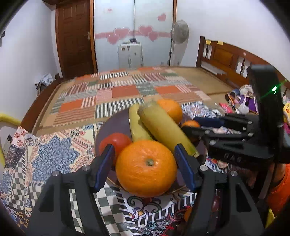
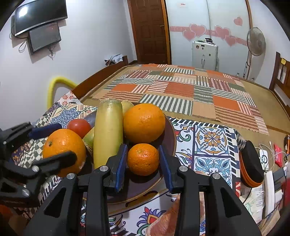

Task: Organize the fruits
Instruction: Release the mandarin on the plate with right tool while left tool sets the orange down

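Patterned cloths cover the wide surface in the left wrist view, with a patchwork mat [image 1: 116, 92] across the middle of the frame and a wooden door [image 1: 75, 36] at upper left. Low in the centre sits a dark plate [image 1: 112, 125] heaped with fruit. The left gripper [image 1: 146, 161] fills the bottom of the frame, its blue-padded fingers [image 1: 104, 165] spread to either side of a large orange [image 1: 146, 168] at the plate's near rim; whether the pads touch the peel I cannot tell. Behind that orange lie two yellow bananas [image 1: 163, 128], a red tomato [image 1: 115, 142] to their left and another orange [image 1: 171, 109] behind them. At centre right the right gripper [image 1: 197, 127] reaches in beside a small orange [image 1: 190, 123].

Striped and orange squares of the same mat [image 2: 181, 90] stretch across the upper middle of the right wrist view, with a standing fan [image 2: 255, 43] at upper right and a dark screen [image 2: 39, 16] at upper left. The plate [image 2: 170, 139] sits in the centre. The right gripper [image 2: 143, 163] stands released, its fingers [image 2: 121, 165] flanking the small orange [image 2: 143, 159] with a gap on each side. Above it rests a bigger orange [image 2: 144, 123], and to its left an upright banana [image 2: 107, 132] and the tomato [image 2: 78, 128]. At lower left the left gripper [image 2: 59, 154] brackets the large orange [image 2: 64, 151].
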Motion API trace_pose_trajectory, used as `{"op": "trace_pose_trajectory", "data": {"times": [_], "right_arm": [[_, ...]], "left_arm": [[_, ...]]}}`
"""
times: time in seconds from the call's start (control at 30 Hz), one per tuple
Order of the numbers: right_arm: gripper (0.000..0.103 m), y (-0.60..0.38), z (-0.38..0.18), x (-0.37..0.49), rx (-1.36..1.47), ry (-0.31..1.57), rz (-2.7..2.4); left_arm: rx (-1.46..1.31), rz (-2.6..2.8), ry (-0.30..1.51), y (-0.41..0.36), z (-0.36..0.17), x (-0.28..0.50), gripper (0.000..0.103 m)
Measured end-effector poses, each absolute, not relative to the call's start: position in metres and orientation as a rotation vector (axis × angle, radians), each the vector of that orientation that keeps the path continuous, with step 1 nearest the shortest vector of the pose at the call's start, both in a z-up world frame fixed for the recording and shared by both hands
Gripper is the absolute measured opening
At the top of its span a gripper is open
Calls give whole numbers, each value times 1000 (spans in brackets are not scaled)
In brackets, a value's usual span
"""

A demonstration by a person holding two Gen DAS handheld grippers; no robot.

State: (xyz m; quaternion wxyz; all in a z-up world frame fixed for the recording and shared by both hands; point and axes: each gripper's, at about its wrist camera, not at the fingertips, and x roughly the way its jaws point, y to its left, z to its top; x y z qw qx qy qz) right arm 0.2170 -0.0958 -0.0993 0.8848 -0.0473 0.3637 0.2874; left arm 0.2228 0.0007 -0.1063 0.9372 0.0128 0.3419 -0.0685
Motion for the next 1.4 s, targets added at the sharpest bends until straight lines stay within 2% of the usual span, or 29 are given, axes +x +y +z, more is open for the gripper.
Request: {"op": "trace_pose_trajectory", "data": {"times": [0.7,0.8,1.1,1.4], "right_arm": [[37,-118,-56,153,-87,637,605],[43,-120,-54,135,-85,628,618],[44,-111,-70,105,-94,645,673],[44,-90,-106,113,-97,737,712]], "left_arm": [[13,-121,656,19,-80,160,71],[7,-121,657,20,-79,147,71],[0,-101,668,23,-85,113,71],[-28,-89,716,34,-112,101,71]]}}
